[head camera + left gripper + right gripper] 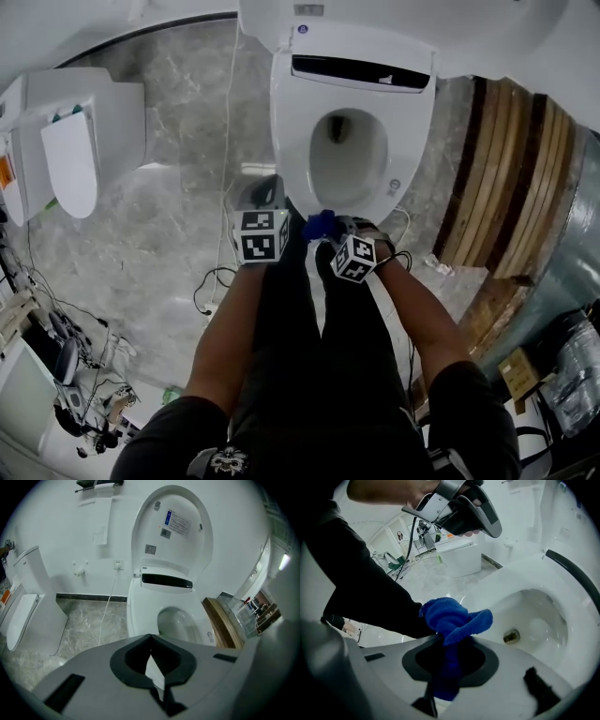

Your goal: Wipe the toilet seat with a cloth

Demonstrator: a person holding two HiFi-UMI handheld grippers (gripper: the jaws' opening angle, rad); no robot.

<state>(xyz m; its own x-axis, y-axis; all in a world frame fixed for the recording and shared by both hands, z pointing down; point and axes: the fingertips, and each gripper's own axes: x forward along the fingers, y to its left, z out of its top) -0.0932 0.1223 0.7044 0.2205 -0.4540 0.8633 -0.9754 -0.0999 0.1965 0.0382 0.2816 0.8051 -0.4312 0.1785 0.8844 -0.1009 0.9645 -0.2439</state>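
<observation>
Head view: our right gripper (333,230) is clamping a bunched blue cloth (457,616) at the white toilet seat (292,141), six o'clock, for wiping; left gripper (151,639) idling closed, empty.

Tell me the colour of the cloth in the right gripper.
Blue. The cloth shows best in the right gripper view.

Printed label (176,523) under raised toilet lid (154,541), too small to read, nothing else legible
</observation>
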